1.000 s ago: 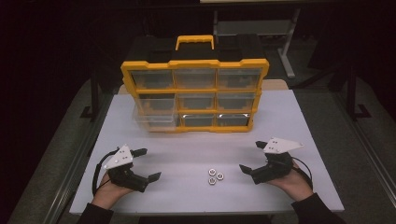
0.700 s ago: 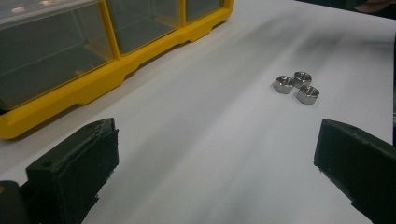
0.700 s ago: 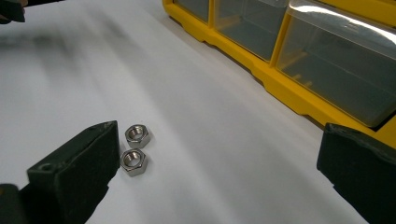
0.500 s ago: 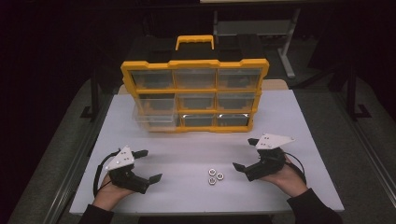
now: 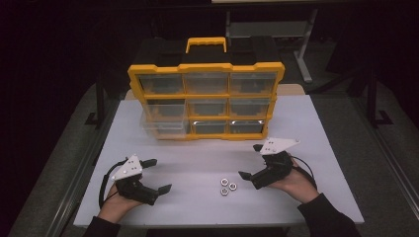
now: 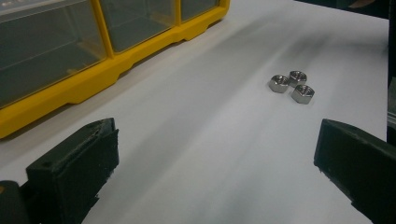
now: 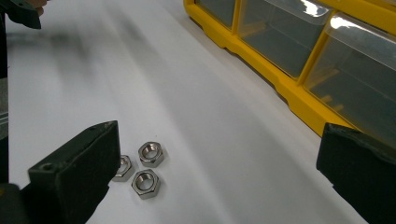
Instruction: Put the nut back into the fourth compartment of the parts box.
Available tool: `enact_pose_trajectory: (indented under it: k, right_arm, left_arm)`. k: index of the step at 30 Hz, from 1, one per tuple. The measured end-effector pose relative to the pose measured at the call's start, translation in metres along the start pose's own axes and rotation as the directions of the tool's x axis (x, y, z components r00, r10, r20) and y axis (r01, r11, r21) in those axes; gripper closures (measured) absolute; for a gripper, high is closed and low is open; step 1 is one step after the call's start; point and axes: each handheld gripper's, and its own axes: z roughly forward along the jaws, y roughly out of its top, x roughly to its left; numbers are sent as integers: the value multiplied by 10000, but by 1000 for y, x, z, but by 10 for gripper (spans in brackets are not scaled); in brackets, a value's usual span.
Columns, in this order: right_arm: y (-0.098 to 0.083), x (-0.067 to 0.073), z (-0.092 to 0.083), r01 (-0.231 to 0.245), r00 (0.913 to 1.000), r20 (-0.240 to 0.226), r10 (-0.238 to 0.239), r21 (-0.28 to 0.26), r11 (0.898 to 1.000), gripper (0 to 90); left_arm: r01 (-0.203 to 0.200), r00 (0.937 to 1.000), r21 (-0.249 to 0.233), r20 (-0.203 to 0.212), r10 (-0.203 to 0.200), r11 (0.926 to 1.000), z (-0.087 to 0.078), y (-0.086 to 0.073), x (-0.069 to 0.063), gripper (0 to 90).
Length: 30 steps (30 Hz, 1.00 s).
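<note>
**Right tool closing on the nuts; nothing yet in hand**

Finding 1. My right tool (image 5: pixel 250 161) has come in toward the three hex nuts (image 5: pixel 227 185) over the last second, shifting from its outer station toward the bench centre. Its jaws stand wide apart and hold nothing. In the right gripper view the nuts (image 7: pixel 142 170) lie just beside the left jaw, at about 8 o'clock, not between the jaws.

Finding 2. My left tool (image 5: pixel 159 175) has barely moved. It rests low at 7 o'clock on the white bench (image 5: pixel 306 123), jaws also wide apart and empty. From it the nuts (image 6: pixel 292 87) sit well off at 1 o'clock.

Finding 3. The nuts form a tight cluster, touching one another, flat on the bench at about 6 o'clock from the yellow drawer organiser (image 5: pixel 206 101), which stands upright at the far side.

Assessment. The approach suggests the right tool is about to pick a nut, probably for a drawer. Since the nuts touch, isolating one will likely need a careful, centred closure; the tool must first swing to bracket it.
</note>
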Motion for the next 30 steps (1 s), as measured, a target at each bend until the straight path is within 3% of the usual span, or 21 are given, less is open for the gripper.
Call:
enact_pose_trajectory:
  k: [10,19,22,24,30]
  right_arm:
    - [7,1,11,104,9997,-205,-98,325,9994,13]
    - [11,0,18,72,9981,-617,-30,688,9976,129]
    - [11,1,21,3,9966,-819,83,1037,9946,157]
    - [11,3,24,34,9938,-1102,110,1298,9915,221]
    - [9,9,35,731,9846,-1699,-399,1934,9784,293]
  left_arm:
    - [71,10000,-33,63,-71,10000,1,0,-1,0]
    - [-46,9999,-31,96,47,10000,2,0,0,0]
    - [-52,9999,-9,89,53,10000,2,0,0,0]
    - [-38,9999,-26,98,38,10000,2,0,0,0]
    - [-53,9999,-19,117,53,10000,2,0,0,0]
